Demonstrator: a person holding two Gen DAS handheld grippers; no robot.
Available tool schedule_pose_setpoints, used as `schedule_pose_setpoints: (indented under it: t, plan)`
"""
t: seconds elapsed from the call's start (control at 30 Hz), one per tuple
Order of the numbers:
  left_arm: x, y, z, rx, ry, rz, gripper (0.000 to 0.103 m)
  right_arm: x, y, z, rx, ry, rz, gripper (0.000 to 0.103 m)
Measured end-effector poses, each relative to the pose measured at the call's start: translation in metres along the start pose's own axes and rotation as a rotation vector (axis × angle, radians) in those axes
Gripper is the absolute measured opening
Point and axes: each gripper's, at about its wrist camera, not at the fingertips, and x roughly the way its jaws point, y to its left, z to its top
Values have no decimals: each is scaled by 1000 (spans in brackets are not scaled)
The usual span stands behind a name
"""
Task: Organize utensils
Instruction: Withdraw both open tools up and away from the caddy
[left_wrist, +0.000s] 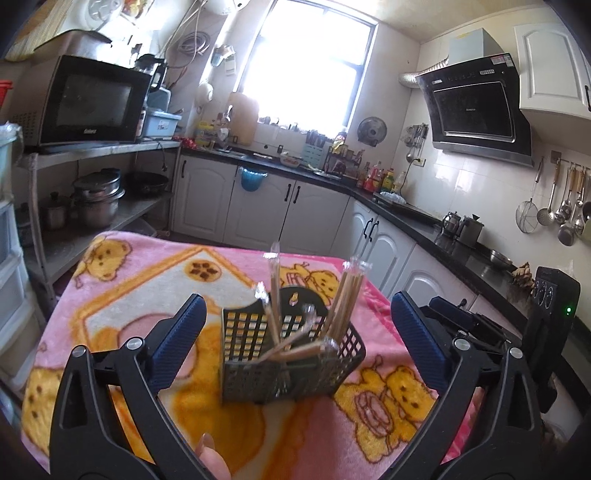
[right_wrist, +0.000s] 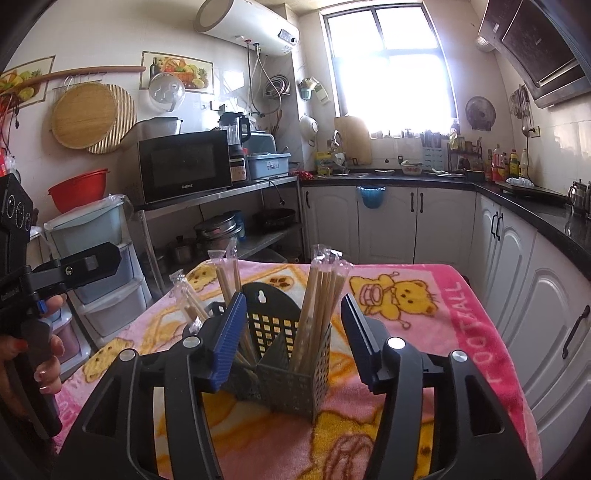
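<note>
While both grippers stand with jaws spread and empty, the black utensil caddy (left_wrist: 291, 354) sits just ahead of the left gripper (left_wrist: 295, 332) and partly between the jaws of the right gripper (right_wrist: 291, 332), wrapped chopsticks (right_wrist: 321, 295) upright inside. Sorting appears finished; retreat likely follows. Only the right view shows the person's hand (right_wrist: 44, 354).

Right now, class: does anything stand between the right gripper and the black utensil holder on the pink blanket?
Nothing visible does. The right gripper is open, the black utensil holder with wrapped chopsticks directly ahead on the pink blanket.
</note>
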Motion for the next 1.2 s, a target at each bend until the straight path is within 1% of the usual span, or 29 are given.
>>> schedule_pose_setpoints:
  t: [0.07, 0.3, 0.47, 0.6, 0.7, 0.83, 0.93, 1.0, 1.2]
  plan:
    - [-2, 3, -8, -10, 13, 15, 92, -4, 1, -6, 5, 6, 2, 58]
    - [-6, 11, -41, -50, 56, 51, 92, -14, 9, -26, -5, 40, 6, 66]
    - [-5, 13, -63, -59, 92, 70, 92, -19, 13, -46, 3, 67, 3, 74]
    - [-2, 11, -80, -45, 125, 109, 92, -20, 16, -63, -2, 97, -15, 77]
    - [-2, 12, -92, -60, 135, 108, 92, -19, 17, -75, 5, 123, -15, 79]
    - [-4, 12, -108, -59, 137, 130, 92, -17, 19, -88, -8, 142, -30, 81]
    - [-6, 11, -115, -39, 116, 152, 92, -21, 21, -98, -10, 134, -38, 83]
    - [-8, 10, -120, -23, 102, 166, 92, -25, 22, -103, -18, 113, -51, 86]
    - [-12, 11, -134, -18, 76, 177, 92, -36, 27, -113, -33, 34, -71, 94]
